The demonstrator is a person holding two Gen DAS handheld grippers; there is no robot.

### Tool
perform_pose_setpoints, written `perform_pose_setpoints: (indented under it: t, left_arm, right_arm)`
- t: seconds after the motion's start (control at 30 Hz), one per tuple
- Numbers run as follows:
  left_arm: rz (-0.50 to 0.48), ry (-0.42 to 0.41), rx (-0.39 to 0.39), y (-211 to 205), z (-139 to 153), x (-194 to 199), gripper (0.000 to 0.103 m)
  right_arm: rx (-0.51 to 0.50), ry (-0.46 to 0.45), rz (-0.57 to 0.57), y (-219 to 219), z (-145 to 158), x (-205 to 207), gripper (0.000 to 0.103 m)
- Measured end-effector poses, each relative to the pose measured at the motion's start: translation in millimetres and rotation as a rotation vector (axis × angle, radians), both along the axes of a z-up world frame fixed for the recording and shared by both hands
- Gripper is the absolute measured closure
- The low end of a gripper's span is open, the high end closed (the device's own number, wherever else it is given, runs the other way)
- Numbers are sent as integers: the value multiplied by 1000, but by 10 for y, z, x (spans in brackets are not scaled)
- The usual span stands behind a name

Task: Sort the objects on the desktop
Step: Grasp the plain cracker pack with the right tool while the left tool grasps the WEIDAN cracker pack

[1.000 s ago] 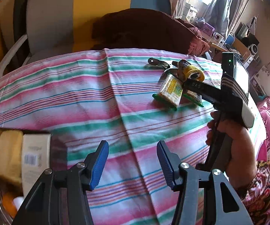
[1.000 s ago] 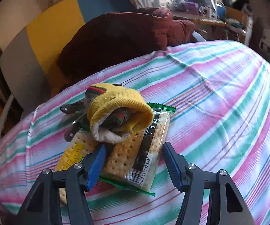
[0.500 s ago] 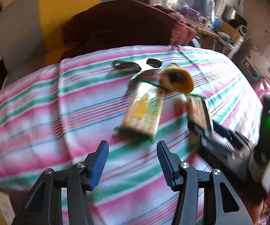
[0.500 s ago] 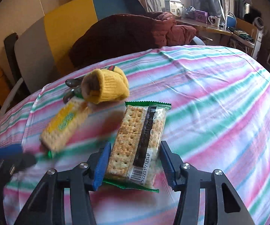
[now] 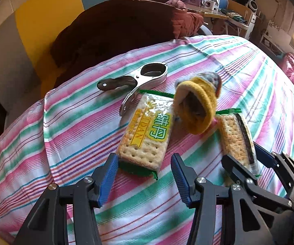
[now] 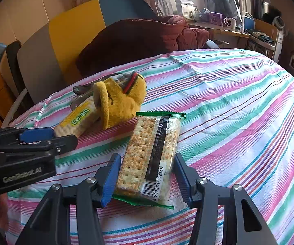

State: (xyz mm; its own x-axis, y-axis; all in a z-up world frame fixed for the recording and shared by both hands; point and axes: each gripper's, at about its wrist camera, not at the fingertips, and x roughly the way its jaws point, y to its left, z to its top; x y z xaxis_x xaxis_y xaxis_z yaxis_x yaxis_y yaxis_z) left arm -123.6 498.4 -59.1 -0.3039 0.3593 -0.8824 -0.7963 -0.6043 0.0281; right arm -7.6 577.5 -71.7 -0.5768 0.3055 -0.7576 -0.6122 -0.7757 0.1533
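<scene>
Two cracker packets lie on the striped tablecloth (image 5: 65, 143). The one with a yellow label (image 5: 147, 134) has its near end just beyond my left gripper (image 5: 144, 175), which is open, its pads clear of the wrapper. The other, barcode side up (image 6: 151, 155), sits between the pads of my right gripper (image 6: 146, 177), which press on both its long edges. In the left wrist view this packet (image 5: 236, 140) stands tilted on edge in the right gripper (image 5: 242, 157). A yellow knitted sock (image 5: 200, 110) rests between the packets, partly on the labelled one.
A metal clip with dark handles (image 5: 147, 75) lies behind the packets. Beyond the table's far edge a brown blanket (image 5: 116, 26) is heaped on a yellow and blue chair (image 6: 75, 30). A cluttered desk (image 6: 228, 30) stands at the back right. Bare cloth stretches to the right (image 6: 238, 112).
My left gripper has swung from the table's left side to the labelled packet. My right gripper closed on the barcode packet and drew it out from under the sock.
</scene>
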Motion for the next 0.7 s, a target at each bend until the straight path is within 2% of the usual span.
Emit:
perform_pose_setpoints:
  t: [0.13,0.27,0.5,0.6,0.7]
  left_arm:
    - [34,1,60,-103,60,-14,49]
    - [32,45,81,-98,168,-73,47]
    - [-78,34,-18,227,36,-165,46]
    - [-113,58,-72,319,-69,-133,46]
    - [-103,48,-48,314,-92,-152,46]
  right_arm:
    - [0,1,0,3,2,7,49]
    - [-3,5,1,5,-8,10,49]
    - [-11,14,-2,22,-11,3,49]
    - [-11,15,-2,21,-11,7,49]
    - [-10,17,-4,25,-12,15,49]
